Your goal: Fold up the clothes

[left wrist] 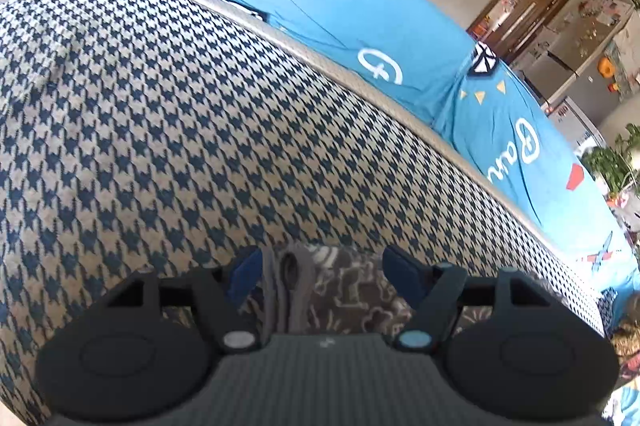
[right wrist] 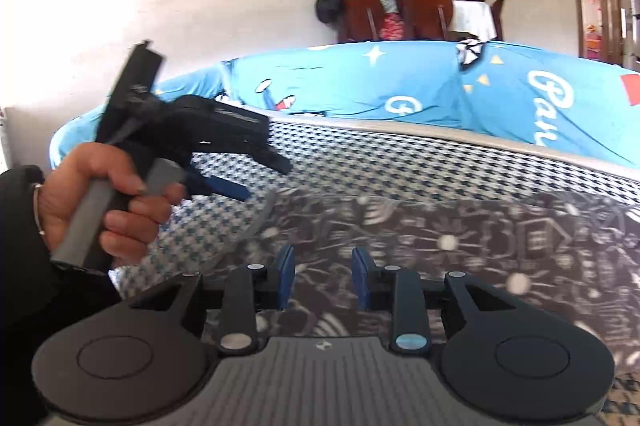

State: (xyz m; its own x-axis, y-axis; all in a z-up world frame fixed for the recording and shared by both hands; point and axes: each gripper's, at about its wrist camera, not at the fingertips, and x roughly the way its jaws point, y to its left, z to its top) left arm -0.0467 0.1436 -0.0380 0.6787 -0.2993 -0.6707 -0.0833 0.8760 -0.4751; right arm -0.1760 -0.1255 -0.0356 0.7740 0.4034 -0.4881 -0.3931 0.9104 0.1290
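Dark patterned garment (right wrist: 460, 246) is spread on the checked cushion (left wrist: 200, 105). Left gripper (left wrist: 320, 278) is released over its edge; right gripper (right wrist: 322, 278) is parted above it — nothing is grasped.

A: Landmark?
B: The checked cushion (right wrist: 360, 161). The patterned garment (right wrist: 460, 246) lies on it, at its near edge.
A: My grippers?
B: My right gripper (right wrist: 323, 276) sits over the garment. My left gripper (right wrist: 224, 185), in my left hand (right wrist: 108, 193), is left of the garment, above the cushion.
A: Behind the cushion?
B: The printed sheet (right wrist: 420, 93), then chairs (right wrist: 396, 11) by the wall.
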